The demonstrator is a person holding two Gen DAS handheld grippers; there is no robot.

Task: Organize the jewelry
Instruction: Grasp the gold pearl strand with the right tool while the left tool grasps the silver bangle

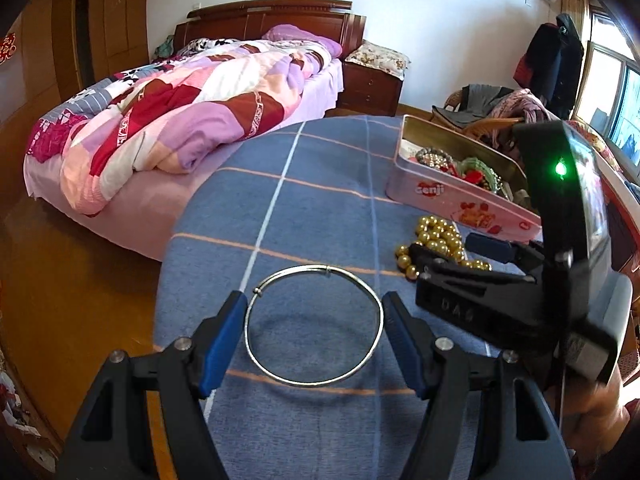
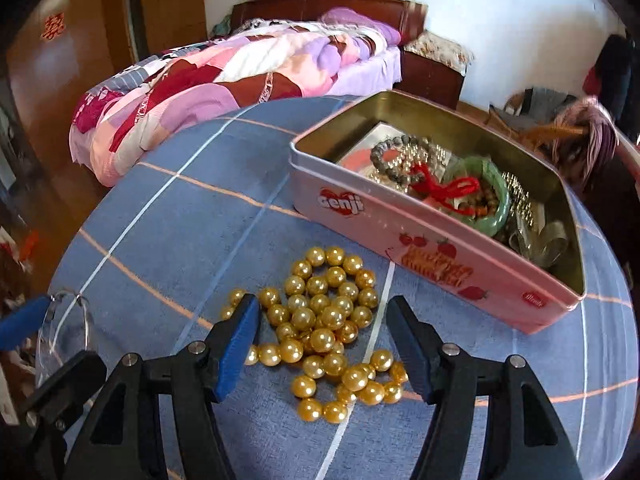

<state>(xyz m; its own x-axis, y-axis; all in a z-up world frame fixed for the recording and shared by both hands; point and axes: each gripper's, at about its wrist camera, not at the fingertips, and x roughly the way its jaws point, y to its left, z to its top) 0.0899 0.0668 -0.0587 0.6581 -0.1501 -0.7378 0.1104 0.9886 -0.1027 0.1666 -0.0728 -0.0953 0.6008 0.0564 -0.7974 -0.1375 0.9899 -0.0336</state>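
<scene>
Your left gripper (image 1: 314, 320) is spread around the silver bangle (image 1: 314, 326), your right gripper (image 2: 322, 328) spread over the gold bead necklace (image 2: 332, 328) beside the pink tin (image 2: 420, 240). Squeeze the thin bangle off-centre and it could pop out; loose beads may spill from a shallow grab.

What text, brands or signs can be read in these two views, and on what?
"genji": white lettering in a red heart on the pink tin.
"DAS": embossed on the right gripper body.
Red oval logo at the tin's corner: too small.
Red wardrobe decoration: blurred.
</scene>
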